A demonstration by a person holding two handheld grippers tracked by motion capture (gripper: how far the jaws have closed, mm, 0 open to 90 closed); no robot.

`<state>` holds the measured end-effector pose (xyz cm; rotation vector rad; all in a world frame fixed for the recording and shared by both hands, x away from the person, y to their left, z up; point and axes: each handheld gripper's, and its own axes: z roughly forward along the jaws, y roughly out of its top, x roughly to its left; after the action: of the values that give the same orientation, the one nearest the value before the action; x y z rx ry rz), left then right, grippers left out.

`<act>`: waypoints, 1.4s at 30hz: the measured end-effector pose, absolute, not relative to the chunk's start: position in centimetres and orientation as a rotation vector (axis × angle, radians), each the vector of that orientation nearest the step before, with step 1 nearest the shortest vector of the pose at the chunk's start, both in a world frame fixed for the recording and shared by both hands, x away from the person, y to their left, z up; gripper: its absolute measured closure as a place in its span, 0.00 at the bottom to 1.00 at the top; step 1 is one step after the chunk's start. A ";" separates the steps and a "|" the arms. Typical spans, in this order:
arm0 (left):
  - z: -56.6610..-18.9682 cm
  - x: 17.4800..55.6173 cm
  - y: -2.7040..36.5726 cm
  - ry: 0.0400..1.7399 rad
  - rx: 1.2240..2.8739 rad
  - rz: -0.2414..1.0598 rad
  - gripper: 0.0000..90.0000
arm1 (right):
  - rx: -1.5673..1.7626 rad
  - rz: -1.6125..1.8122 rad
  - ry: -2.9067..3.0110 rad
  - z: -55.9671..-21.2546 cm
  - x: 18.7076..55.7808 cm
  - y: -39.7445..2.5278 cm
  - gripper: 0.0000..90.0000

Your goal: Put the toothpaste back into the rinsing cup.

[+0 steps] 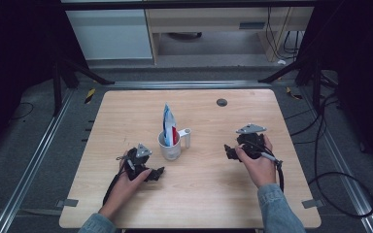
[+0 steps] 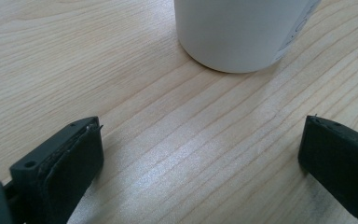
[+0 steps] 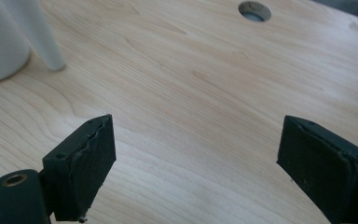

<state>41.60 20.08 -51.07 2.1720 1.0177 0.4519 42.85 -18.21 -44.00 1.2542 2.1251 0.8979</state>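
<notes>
Wooden table, pale grain. Left gripper and right gripper: jaws spread, nothing held. White cup w/ blue-red pouch sits centre, just ahead of left gripper. Approx. approach: steady cup wall first, then pinch pouch top.

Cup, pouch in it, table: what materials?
Cup: looks like white plastic or glazed ceramic, smooth and matte with a side handle; can't tell which. Pouch: seems glossy printed plastic film, creased, blue, white and red. Table: pale wood or wood-look laminate, visible grain lines, slight sheen.
</notes>
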 end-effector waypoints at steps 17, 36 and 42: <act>-51.1 41.6 20.1 1.017 2.173 0.452 0.00 | 1.355 0.814 2.153 -48.0 42.8 -21.4 0.13; -51.1 41.6 20.1 1.017 2.173 0.452 0.00 | 1.510 0.856 2.034 -51.0 43.4 -23.4 0.11; -51.1 41.6 20.1 1.017 2.172 0.452 0.00 | 1.507 0.879 1.990 -51.4 43.6 -23.1 0.08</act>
<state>41.60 20.08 -51.07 2.1723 1.0174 0.4522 43.58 -23.14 -51.36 1.5075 1.9903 0.8795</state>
